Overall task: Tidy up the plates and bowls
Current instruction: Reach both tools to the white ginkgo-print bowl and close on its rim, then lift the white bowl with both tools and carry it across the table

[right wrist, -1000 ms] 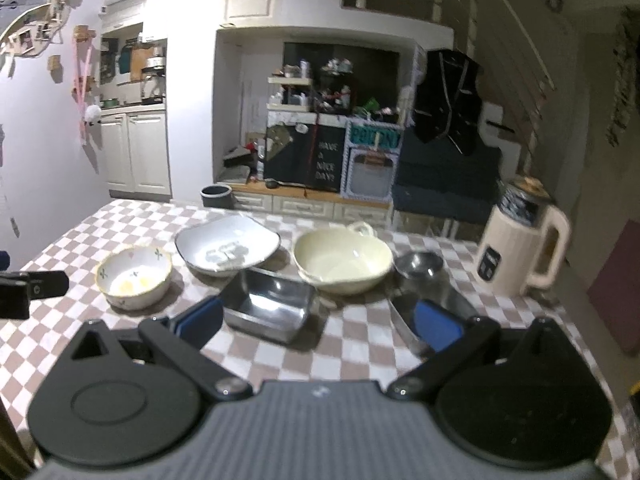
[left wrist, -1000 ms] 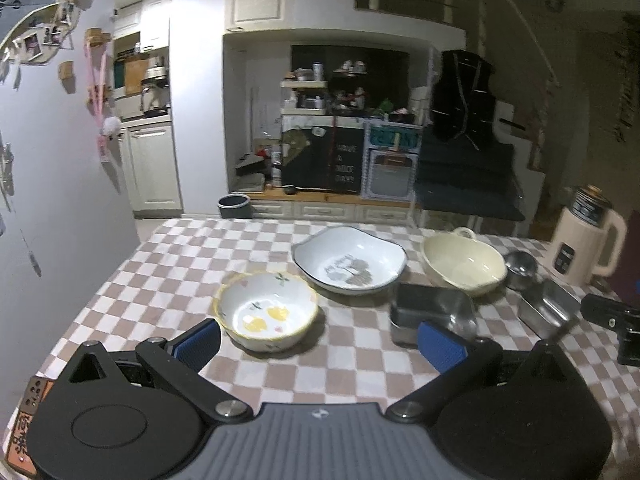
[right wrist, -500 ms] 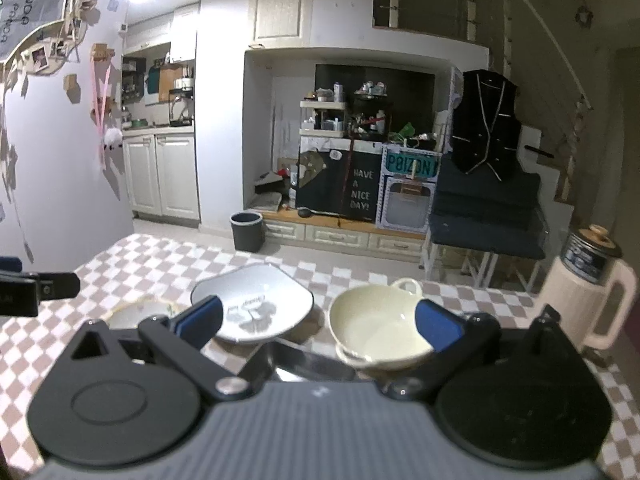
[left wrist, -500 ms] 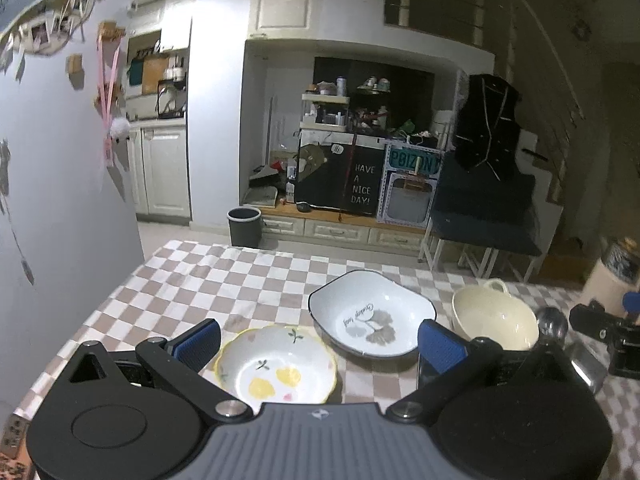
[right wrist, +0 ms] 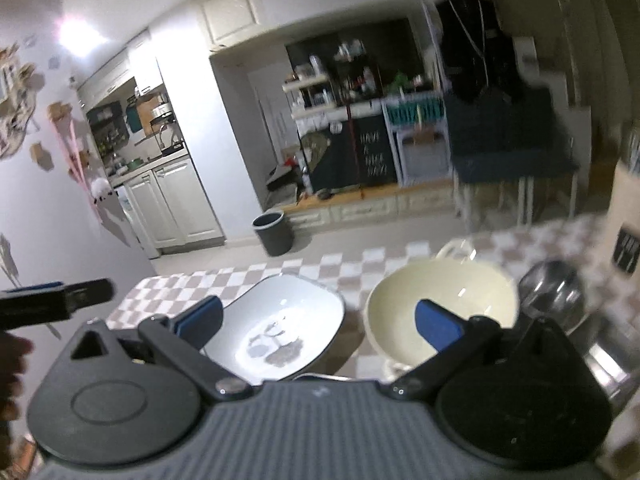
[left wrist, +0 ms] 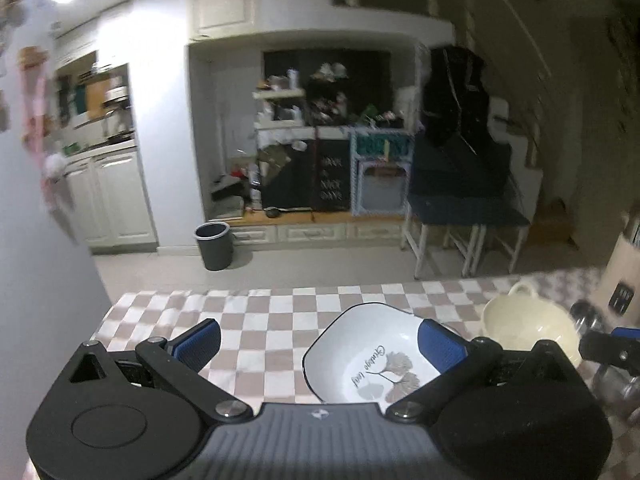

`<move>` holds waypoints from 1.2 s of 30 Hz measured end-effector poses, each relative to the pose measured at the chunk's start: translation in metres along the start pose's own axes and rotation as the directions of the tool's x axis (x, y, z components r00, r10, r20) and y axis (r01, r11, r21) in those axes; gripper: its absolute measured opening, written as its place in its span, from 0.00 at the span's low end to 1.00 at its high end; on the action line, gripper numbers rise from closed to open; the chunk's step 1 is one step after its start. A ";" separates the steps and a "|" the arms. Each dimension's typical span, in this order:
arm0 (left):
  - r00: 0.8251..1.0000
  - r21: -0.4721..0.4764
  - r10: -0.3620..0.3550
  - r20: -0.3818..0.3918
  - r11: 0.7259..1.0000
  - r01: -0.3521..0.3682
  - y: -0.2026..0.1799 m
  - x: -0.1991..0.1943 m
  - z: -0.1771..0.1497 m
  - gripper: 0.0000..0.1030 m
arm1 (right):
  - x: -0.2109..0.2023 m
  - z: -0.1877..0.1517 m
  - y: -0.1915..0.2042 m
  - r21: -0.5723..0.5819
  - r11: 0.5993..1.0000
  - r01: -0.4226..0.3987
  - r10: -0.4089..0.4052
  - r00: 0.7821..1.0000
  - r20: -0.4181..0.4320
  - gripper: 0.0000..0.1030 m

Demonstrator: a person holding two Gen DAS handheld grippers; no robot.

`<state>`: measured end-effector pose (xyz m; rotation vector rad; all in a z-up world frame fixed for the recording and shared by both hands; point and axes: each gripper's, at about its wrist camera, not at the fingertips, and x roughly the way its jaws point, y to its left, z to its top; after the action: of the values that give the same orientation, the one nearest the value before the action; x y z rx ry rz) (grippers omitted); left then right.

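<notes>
A white square bowl with a grey leaf print [left wrist: 376, 356] sits on the checkered table [left wrist: 260, 320]. It also shows in the right wrist view [right wrist: 280, 328]. A cream bowl with handles [left wrist: 528, 324] stands to its right, and shows in the right wrist view [right wrist: 440, 300]. My left gripper [left wrist: 320, 340] is open and empty, low over the table, its right finger above the white bowl. My right gripper [right wrist: 316, 320] is open and empty, above both bowls. The yellow-patterned bowl is hidden.
A small steel bowl [right wrist: 552, 292] and a steel tray [right wrist: 612, 348] lie right of the cream bowl. A cream kettle [left wrist: 624, 276] stands at the far right. The table's far edge [left wrist: 280, 290] is close ahead, the floor and a grey bin [left wrist: 214, 246] beyond.
Both grippers moved forward and lower over the table. The yellow-patterned bowl and the steel container dropped out of view beneath them. Both stay open.
</notes>
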<state>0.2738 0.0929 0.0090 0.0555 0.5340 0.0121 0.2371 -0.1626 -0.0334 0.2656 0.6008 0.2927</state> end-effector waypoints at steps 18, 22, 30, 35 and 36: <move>0.980 0.170 -0.120 -0.159 0.974 0.147 0.011 0.164 0.008 0.94 | 0.115 -0.007 -0.002 0.255 0.966 0.029 0.052 0.950 -0.307 0.57; 0.971 0.130 -0.119 -0.206 0.980 0.148 0.014 0.181 -0.006 0.76 | 0.130 -0.005 0.004 0.205 0.974 0.100 -0.019 0.930 -0.367 0.34; 0.939 0.057 -0.125 -0.321 0.987 0.150 0.019 0.219 -0.025 0.32 | 0.144 -0.008 0.010 0.146 0.979 0.141 -0.072 0.914 -0.400 0.17; 0.938 0.048 -0.142 -0.315 0.985 0.165 0.024 0.221 -0.029 0.19 | 0.143 -0.007 0.013 0.088 0.985 0.147 -0.101 0.914 -0.392 0.16; 0.939 0.052 -0.140 -0.313 0.985 0.165 0.025 0.221 -0.030 0.18 | 0.155 -0.006 0.018 0.071 0.986 0.152 -0.113 0.914 -0.391 0.16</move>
<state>0.4491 0.1252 -0.1273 0.0889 0.8515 -0.1545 0.3521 -0.0912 -0.1116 0.2639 1.0226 0.1835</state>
